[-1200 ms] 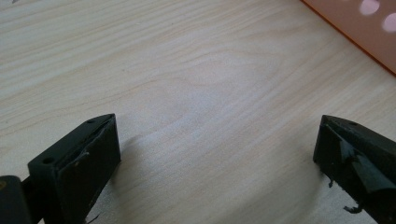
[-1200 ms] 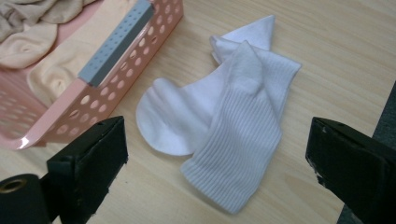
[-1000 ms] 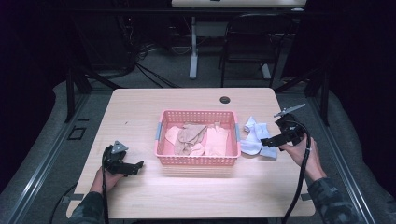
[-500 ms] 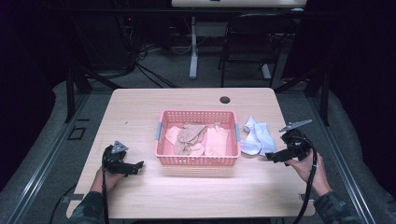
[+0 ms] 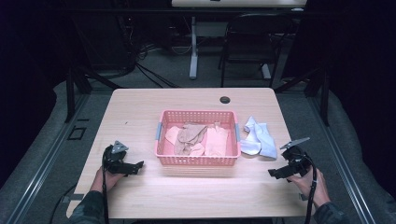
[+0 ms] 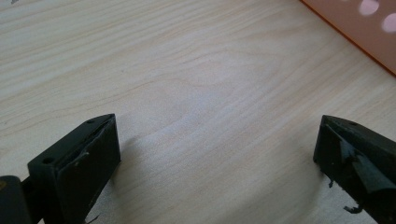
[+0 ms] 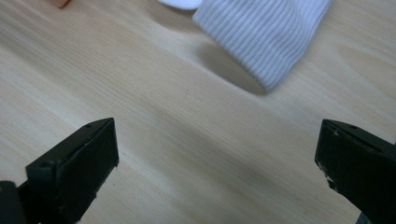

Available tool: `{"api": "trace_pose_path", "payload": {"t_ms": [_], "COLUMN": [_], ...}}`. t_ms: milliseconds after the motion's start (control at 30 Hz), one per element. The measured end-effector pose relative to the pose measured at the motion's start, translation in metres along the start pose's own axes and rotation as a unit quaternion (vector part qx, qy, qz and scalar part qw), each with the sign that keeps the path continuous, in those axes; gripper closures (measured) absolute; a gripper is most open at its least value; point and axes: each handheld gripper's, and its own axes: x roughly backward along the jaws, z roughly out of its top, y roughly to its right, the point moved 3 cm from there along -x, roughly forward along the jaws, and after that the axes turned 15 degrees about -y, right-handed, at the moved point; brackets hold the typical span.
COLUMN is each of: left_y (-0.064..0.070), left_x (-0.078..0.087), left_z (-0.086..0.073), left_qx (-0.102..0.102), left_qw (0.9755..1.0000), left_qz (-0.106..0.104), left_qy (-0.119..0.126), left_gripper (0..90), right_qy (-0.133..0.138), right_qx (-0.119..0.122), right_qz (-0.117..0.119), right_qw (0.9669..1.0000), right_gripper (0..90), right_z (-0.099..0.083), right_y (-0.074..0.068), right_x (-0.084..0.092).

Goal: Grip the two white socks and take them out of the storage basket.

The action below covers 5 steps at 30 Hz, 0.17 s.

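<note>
I have the right tool (image 5: 280, 173) low over the surface (image 5: 140, 107), off the basket's (image 5: 198, 161) front right corner and a little toward me from it. Its jaws stand spread wide, with nothing but bare wood between them in the right gripper view. The pale blue socks (image 5: 258, 137) lie on the surface just beside the basket's right wall, apart from the tool; they sit between the basket and the surface's right edge. In the right gripper view the ribbed cuff of one sock (image 7: 261, 32) lies ahead of the jaws, near but not touching them, throwing a soft shadow on the wood.

My left tool (image 5: 133, 165) rests near the basket's front left corner, on the side nearest me, pointing toward the basket. Its jaws are also spread apart and hold nothing; the left gripper view shows plain wood grain between them and a strip of the basket's pink wall (image 6: 355, 28) at the upper right.

Inside the basket lie folded pieces of cloth (image 5: 196, 139) in peach and tan tones, spread over its floor. Beyond the basket, near the far edge of the surface, is a small round dark hole (image 5: 225, 99).
</note>
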Motion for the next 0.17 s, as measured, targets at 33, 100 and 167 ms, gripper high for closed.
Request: {"api": "trace_pose_path", "payload": {"t_ms": [33,100,167], "left_y": [0.0,0.0001,-0.0001], "left_x": [-0.0001,-0.0003,-0.0006], "left_z": [0.0001,0.0004,0.0011], "left_qx": [0.0,-0.001,-0.002], "left_qw": [1.0,1.0,1.0], "left_qz": [0.0,-0.001,0.0], "left_qy": [0.0,0.0,0.0], "left_gripper": [0.4,0.4,0.4], "right_qy": [-0.002,0.0,0.006], "right_qx": [-0.002,-0.002,0.0], "right_qz": [-0.003,-0.002,-0.005], "right_qw": [1.0,1.0,1.0], "right_gripper": [0.0,0.0,0.0], "right_z": [-0.0006,-0.0014,-0.002], "right_y": [0.0004,0.0008,0.0013], "right_x": [-0.0015,-0.003,-0.0039]}}
